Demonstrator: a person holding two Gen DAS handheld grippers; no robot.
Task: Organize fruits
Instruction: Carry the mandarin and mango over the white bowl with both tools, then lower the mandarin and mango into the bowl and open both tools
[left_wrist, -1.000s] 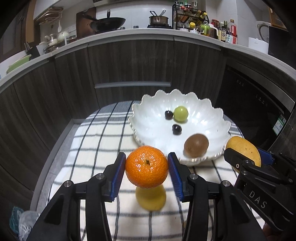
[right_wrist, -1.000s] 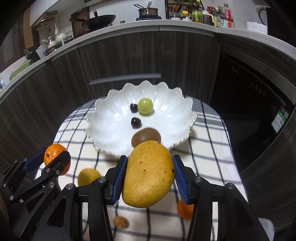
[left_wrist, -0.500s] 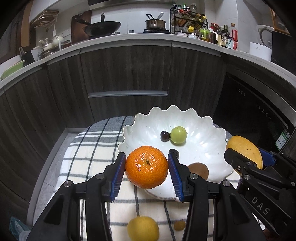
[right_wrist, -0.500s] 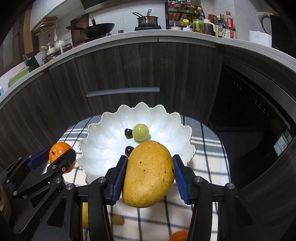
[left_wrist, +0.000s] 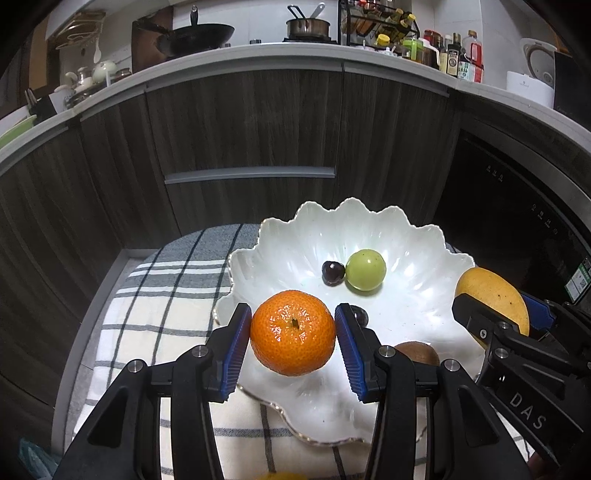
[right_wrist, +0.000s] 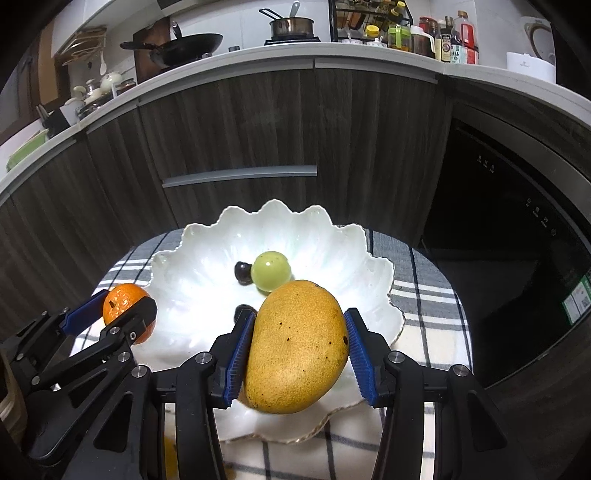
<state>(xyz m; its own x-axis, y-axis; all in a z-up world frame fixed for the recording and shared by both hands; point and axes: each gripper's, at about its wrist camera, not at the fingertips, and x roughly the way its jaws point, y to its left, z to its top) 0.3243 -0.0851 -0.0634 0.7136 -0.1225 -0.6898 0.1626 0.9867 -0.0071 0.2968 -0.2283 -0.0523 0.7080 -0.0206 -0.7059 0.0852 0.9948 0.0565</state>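
My left gripper (left_wrist: 293, 334) is shut on an orange mandarin (left_wrist: 293, 332) and holds it over the near left part of a white scalloped bowl (left_wrist: 399, 236). My right gripper (right_wrist: 299, 350) is shut on a yellow mango (right_wrist: 297, 347) above the bowl's (right_wrist: 192, 258) near side. A green round fruit (left_wrist: 365, 269), two dark cherries (left_wrist: 332, 272) and a brown kiwi (left_wrist: 417, 352) lie in the bowl. In the right wrist view the mandarin (right_wrist: 123, 304) and the left gripper (right_wrist: 118, 310) show at the left; in the left wrist view the mango (left_wrist: 491, 299) shows at the right.
The bowl stands on a checked cloth (left_wrist: 155, 295) over a small round table. Dark wood cabinets (left_wrist: 251, 122) rise close behind, with a dark oven front (left_wrist: 517, 221) at the right. A yellow fruit (left_wrist: 280, 476) peeks out at the bottom edge of the left wrist view.
Both grippers have moved forward over the bowl, each keeping its fruit. The bowl now fills the middle of both views, and the loose fruits on the cloth have slid out of sight below.
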